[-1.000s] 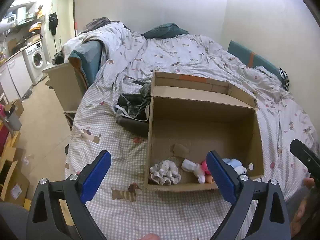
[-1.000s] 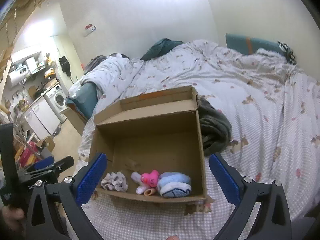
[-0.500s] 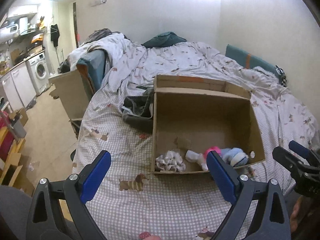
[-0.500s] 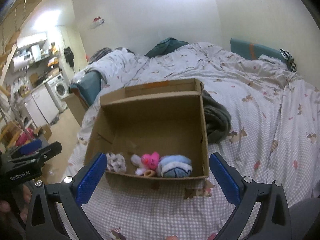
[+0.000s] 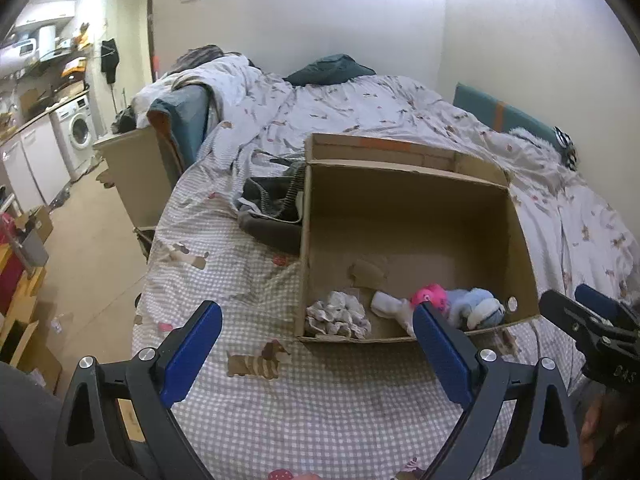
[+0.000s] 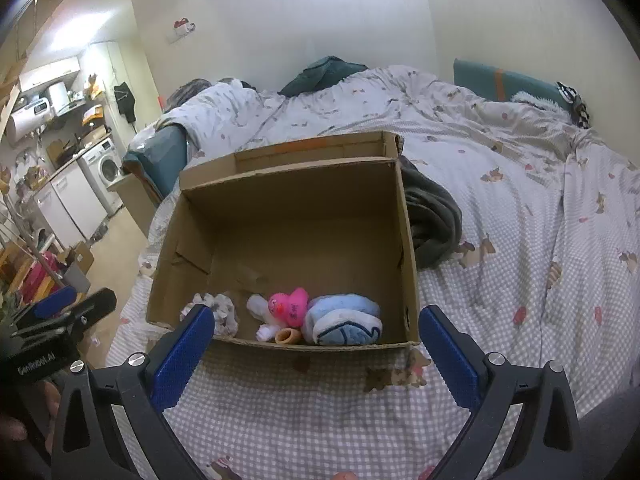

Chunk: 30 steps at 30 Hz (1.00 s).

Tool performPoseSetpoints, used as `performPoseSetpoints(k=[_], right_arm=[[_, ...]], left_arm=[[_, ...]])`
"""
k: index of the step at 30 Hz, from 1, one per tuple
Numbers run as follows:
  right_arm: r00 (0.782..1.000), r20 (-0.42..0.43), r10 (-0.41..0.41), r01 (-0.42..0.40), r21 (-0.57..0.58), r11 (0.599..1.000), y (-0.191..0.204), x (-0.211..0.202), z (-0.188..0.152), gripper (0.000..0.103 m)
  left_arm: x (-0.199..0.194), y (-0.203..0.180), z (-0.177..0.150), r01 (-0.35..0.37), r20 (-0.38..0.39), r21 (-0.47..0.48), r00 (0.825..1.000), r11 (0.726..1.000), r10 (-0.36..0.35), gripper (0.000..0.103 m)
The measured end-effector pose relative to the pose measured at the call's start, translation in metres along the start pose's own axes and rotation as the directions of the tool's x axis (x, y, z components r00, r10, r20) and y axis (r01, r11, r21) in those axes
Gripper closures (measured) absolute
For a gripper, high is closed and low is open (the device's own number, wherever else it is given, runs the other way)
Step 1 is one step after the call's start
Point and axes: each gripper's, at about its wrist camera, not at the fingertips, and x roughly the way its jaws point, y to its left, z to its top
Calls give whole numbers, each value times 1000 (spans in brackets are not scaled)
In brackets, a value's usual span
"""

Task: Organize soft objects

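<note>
An open cardboard box (image 5: 404, 216) (image 6: 292, 208) sits on the bed. Along its near wall lie a crumpled white cloth (image 5: 338, 314) (image 6: 222, 310), a white sock (image 5: 390, 306) (image 6: 260, 308), a pink plush toy (image 5: 432, 296) (image 6: 290, 306) and a blue-and-white plush (image 5: 478, 310) (image 6: 346, 322). My left gripper (image 5: 320, 354) is open and empty, held back over the checked sheet in front of the box. My right gripper (image 6: 316, 354) is open and empty, also in front of the box. Each gripper shows at the edge of the other's view.
A dark grey garment (image 5: 272, 212) (image 6: 434, 228) lies on the bed against the box's far side. The rumpled duvet (image 5: 352, 108) and pillows cover the bed's far half. The floor, cabinets and a washing machine (image 5: 78, 132) lie to the left.
Both grippers have drawn back and up from the box, which now sits farther off in both views. Both stay open and empty. The box contents have not moved.
</note>
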Motion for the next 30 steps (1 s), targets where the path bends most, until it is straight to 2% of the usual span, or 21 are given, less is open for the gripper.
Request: performPoseSetpoints(k=[30], right_arm=[[1000, -19, -2, 2, -4, 1000, 0, 4, -2, 0]], left_arm=[[-2, -6, -1, 20, 5, 16, 1000, 1000, -20, 7]])
